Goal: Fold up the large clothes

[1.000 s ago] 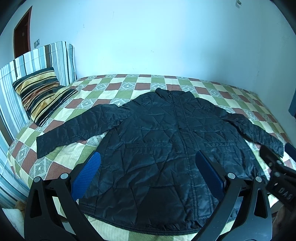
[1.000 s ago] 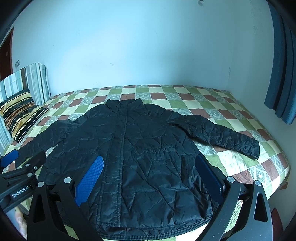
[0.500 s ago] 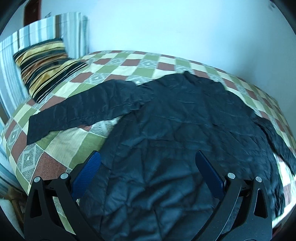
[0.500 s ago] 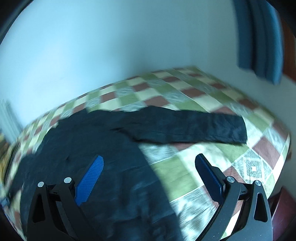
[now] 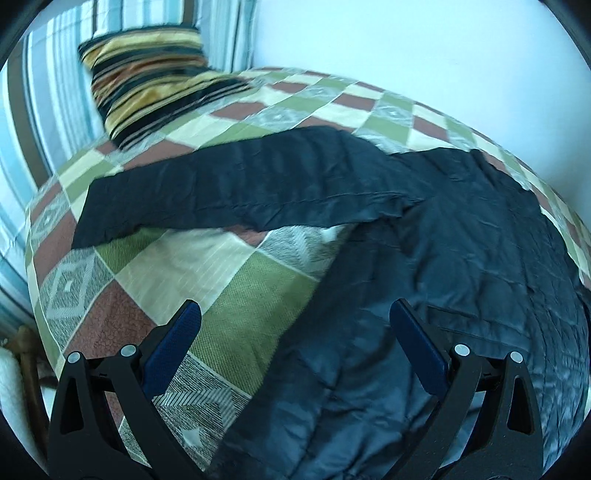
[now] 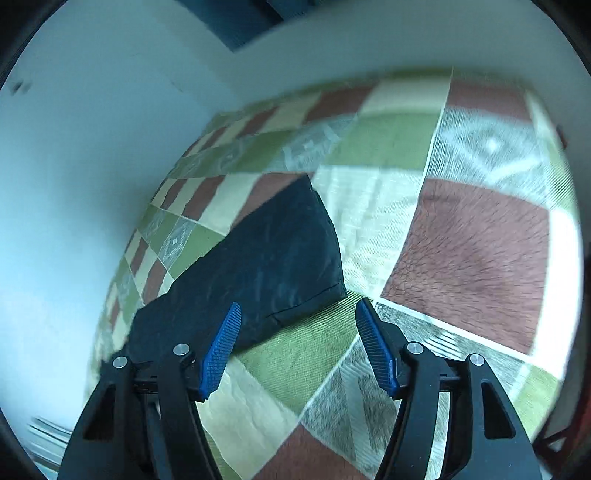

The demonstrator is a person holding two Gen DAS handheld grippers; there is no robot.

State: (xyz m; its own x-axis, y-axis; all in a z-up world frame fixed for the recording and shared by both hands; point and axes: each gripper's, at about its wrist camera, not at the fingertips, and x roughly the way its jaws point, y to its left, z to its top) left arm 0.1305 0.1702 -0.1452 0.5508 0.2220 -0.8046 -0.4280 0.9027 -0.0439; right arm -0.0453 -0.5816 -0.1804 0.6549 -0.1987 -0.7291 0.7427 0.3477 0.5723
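Observation:
A black quilted jacket lies spread flat on the checked bed. In the left wrist view its left sleeve stretches out to the left, cuff near the bed's edge. My left gripper is open and empty, low over the jacket's left side and the bare cover beside it. In the right wrist view the right sleeve's cuff end lies on the bed. My right gripper is open and empty, close to the cuff's corner, its left pad over the sleeve edge.
A striped yellow and black pillow leans against the striped headboard at the far left. A pale wall runs behind the bed. A blue curtain hangs at the wall in the right wrist view.
Both grippers have swung apart and come down: the left towards the jacket's left side and sleeve, the right out to the right sleeve's cuff. The jacket has not moved.

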